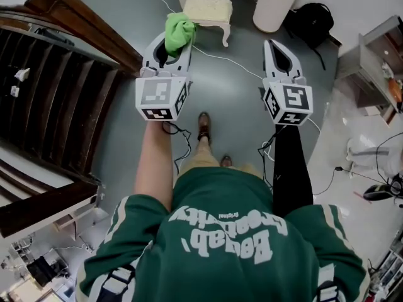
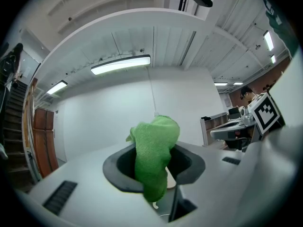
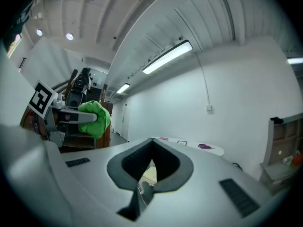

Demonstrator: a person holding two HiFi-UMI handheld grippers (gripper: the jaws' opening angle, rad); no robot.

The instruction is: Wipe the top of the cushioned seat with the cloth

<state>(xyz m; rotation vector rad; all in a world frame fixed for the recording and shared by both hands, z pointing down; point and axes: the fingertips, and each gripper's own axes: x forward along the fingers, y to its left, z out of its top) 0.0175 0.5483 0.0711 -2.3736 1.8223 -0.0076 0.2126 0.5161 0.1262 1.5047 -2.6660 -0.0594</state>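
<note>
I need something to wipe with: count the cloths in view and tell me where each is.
1. The green cloth is clamped in the left gripper's jaws, near the cushioned seat. The right gripper holds none; others may be hidden.

Wooden staircase [image 1: 53, 83] left; black bag [image 1: 312, 21] beside white pedestal [image 1: 274, 8].

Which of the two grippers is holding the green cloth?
The left hand-held gripper: its jaws are shut on the green cloth. The right hand-held gripper is shut on nothing.
</note>
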